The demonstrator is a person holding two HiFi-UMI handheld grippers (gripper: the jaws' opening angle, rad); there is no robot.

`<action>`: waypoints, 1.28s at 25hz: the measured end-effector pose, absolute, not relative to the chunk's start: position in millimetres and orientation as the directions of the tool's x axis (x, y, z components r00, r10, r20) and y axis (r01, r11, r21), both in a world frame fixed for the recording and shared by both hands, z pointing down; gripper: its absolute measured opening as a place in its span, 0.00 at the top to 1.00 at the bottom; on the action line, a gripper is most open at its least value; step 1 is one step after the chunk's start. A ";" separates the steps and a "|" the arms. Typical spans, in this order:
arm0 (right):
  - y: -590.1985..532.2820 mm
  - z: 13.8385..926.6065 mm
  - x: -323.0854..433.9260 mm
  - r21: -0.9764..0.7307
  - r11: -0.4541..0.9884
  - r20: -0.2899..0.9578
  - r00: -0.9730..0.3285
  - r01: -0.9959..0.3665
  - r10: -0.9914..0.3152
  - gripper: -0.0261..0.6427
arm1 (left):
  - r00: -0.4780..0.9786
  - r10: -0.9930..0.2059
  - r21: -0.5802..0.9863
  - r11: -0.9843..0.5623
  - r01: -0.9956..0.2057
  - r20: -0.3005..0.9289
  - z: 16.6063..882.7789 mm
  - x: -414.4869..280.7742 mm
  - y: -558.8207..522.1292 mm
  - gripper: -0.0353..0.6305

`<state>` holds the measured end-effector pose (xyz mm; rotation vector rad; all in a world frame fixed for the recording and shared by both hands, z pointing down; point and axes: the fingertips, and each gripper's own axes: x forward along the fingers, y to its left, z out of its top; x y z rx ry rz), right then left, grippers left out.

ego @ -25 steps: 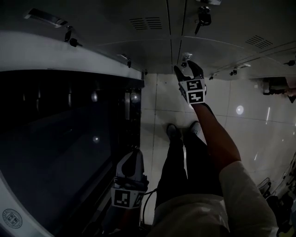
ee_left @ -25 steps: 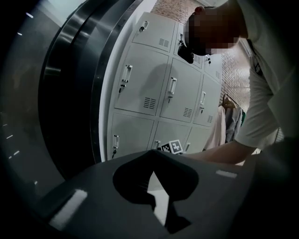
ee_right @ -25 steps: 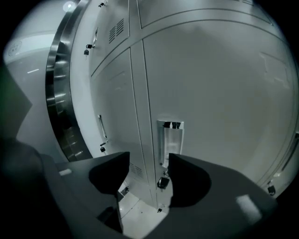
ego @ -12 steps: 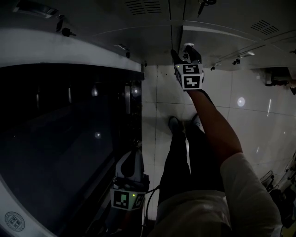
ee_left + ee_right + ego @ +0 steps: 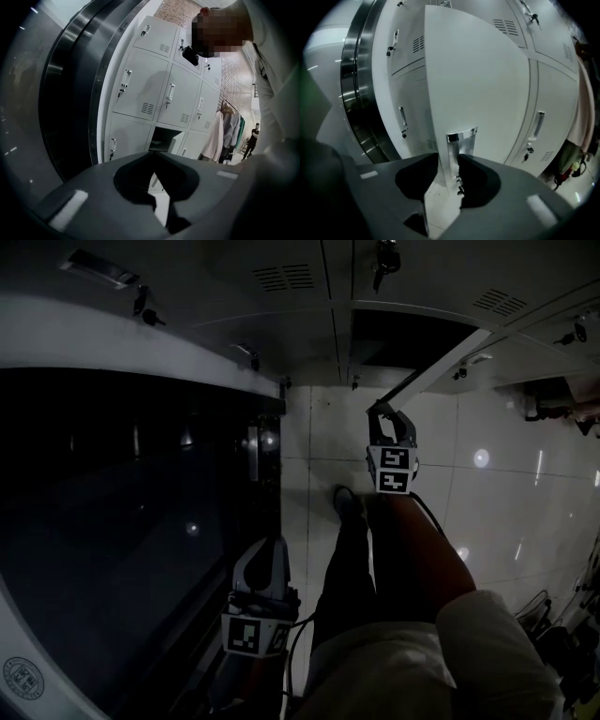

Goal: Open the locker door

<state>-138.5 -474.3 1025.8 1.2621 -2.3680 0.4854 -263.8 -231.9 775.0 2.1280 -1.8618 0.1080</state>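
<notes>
The white locker door (image 5: 441, 367) stands partly swung out from the bank of lockers, with a dark compartment (image 5: 403, 334) showing behind it. My right gripper (image 5: 390, 411) holds its free edge. In the right gripper view the door (image 5: 478, 79) is seen edge-on, and its chrome handle (image 5: 457, 140) sits between the jaws of the right gripper (image 5: 450, 158). The jaws have just been closing and now press on the handle. A key (image 5: 459, 186) hangs below the handle. My left gripper (image 5: 267, 549) hangs low by my hip, shut with nothing in it (image 5: 154, 153).
A large dark steel-rimmed round structure (image 5: 112, 502) fills the left. More shut lockers (image 5: 553, 108) with handles and keys surround the door. My legs (image 5: 352, 559) stand on the glossy tiled floor (image 5: 497, 474). Clothes (image 5: 218, 136) hang at the far right, with a person (image 5: 253, 138) beyond them.
The right gripper has drawn back from the locker bank toward me, and the door has swung out with it, uncovering the dark compartment. The left gripper has stayed put.
</notes>
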 end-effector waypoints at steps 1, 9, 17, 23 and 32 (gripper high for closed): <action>-466.6 1026.9 -126.9 -0.097 0.523 0.511 -0.494 -0.847 -0.703 0.75 | 0.157 -0.955 0.178 -0.114 -0.977 0.253 768.7 -262.2 -234.9 0.90; -423.5 1034.9 -18.6 -0.077 0.361 0.592 -0.334 -0.930 -0.734 0.80 | 0.162 -0.981 0.187 -0.140 -0.972 0.108 696.5 -238.1 -267.7 0.90; -421.2 1025.9 44.6 -0.100 0.307 0.616 -0.302 -0.946 -0.728 0.83 | 0.260 -0.957 0.160 -0.239 -0.958 0.130 670.6 -196.3 -281.7 0.90; -407.9 953.6 55.8 -0.110 0.353 0.542 -0.354 -0.929 -0.763 0.79 | 0.279 -0.956 0.151 -0.265 -0.952 0.085 625.0 -177.9 -298.1 0.90; -356.0 565.5 75.9 -0.119 0.417 0.189 -0.433 -0.901 -0.881 0.93 | 0.305 -0.952 0.050 -0.305 -0.951 -0.014 452.7 -171.9 -311.1 0.90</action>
